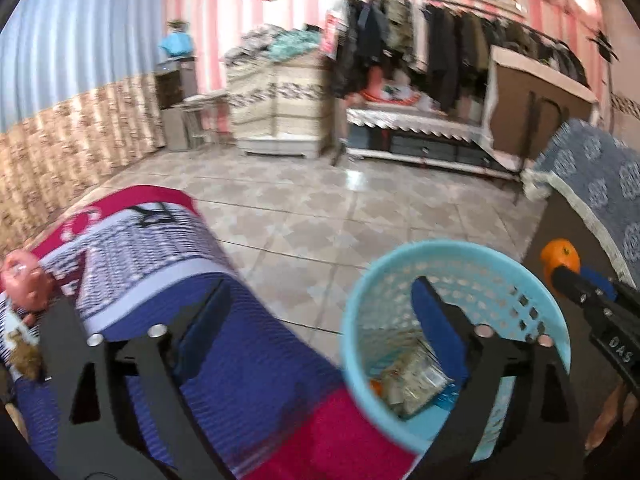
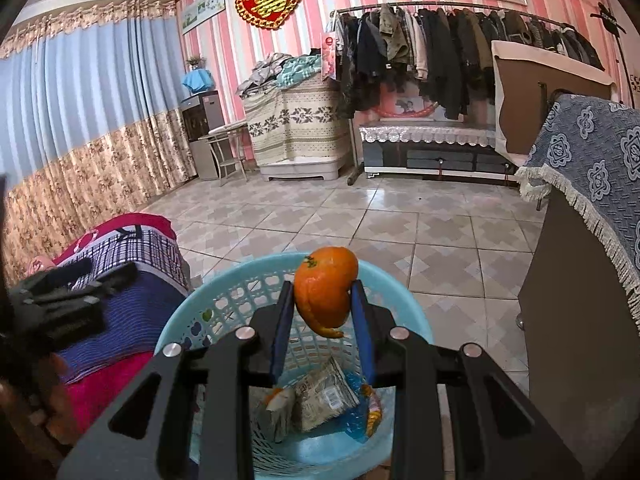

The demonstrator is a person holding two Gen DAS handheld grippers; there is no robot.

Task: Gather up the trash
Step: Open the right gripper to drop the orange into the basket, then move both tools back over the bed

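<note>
Pink-and-white striped walls, a rail of dark clothes and a pale tiled floor fill the background of both views. Nearer the cameras, a light blue plastic basket point(image 2: 224, 304) with a perforated wall stands beside a bed covered with a blue, red and checked blanket point(image 1: 168, 248).

The right tongs point(image 2: 322, 300) are closed on an orange peel point(image 2: 325, 292), with a blue pad pressed on each side of it. It is bright orange and glossy, dimpled like the skin of a mandarin, with a small green stem end near the top and a curled strip hanging below. It is held just above the basket's mouth, towards the far rim. In the left wrist view the same peel point(image 1: 560, 256) shows at the tip of the right tongs, right of the basket.

At the bottom of the basket lie crumpled clear wrappers point(image 2: 324, 396), a scrap of blue plastic point(image 2: 352, 428) and some small orange bits.

The left tongs point(image 1: 320, 304) stand wide open with nothing between their pads: one finger is over the blanket, the other over the basket's opening. That view is motion-blurred.

A pink object point(image 1: 24, 284) lies on the bed at the far left, too blurred to identify. A blue patterned cloth point(image 2: 592, 168) with a white fringe drapes over dark furniture on the right.
</note>
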